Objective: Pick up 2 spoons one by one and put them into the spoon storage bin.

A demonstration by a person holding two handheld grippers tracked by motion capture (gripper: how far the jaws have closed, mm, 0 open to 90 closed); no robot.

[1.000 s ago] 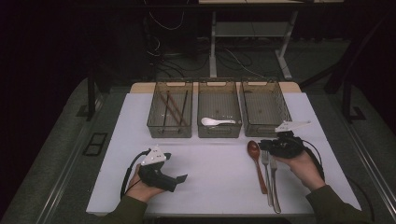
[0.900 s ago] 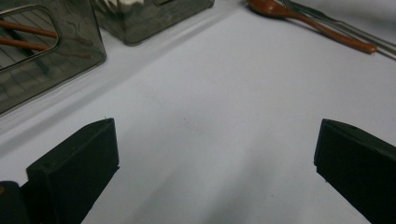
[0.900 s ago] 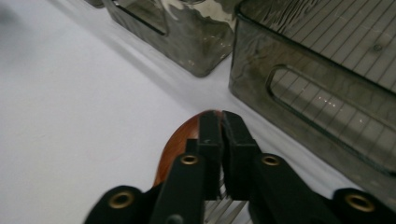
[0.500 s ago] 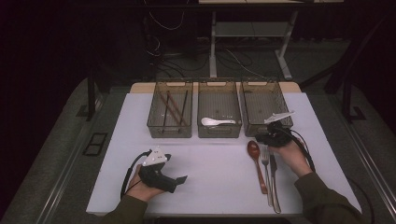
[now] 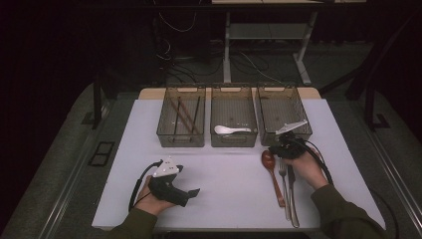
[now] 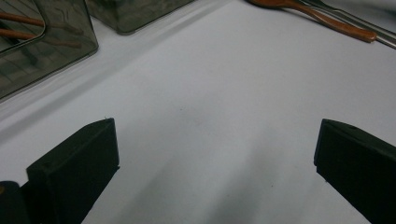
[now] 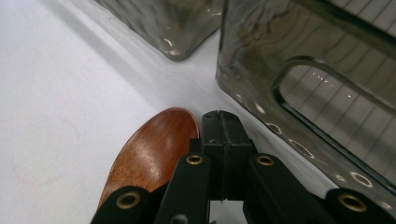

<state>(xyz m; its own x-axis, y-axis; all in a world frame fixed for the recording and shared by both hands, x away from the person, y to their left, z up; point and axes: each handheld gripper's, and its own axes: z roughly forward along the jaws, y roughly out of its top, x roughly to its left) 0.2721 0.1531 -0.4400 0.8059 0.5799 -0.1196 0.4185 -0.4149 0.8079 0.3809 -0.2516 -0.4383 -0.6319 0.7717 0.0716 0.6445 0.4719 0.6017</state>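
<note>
White table (image 5: 224,194) mostly bare; right hand-held gripper (image 7: 223,122) clenched empty beside wooden spoon (image 7: 152,149), left hand-held gripper (image 6: 215,163) released.

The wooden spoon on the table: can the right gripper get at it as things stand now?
Probably yes. The right gripper, jaws shut, sits right beside the wooden spoon bowl, nothing between them; the right bin stands close on its other side.

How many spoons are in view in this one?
2. A white spoon lies in the middle bin. A brown wooden spoon lies on the table in front of the right bin, beside the fork and knife. None appear hidden.
</note>
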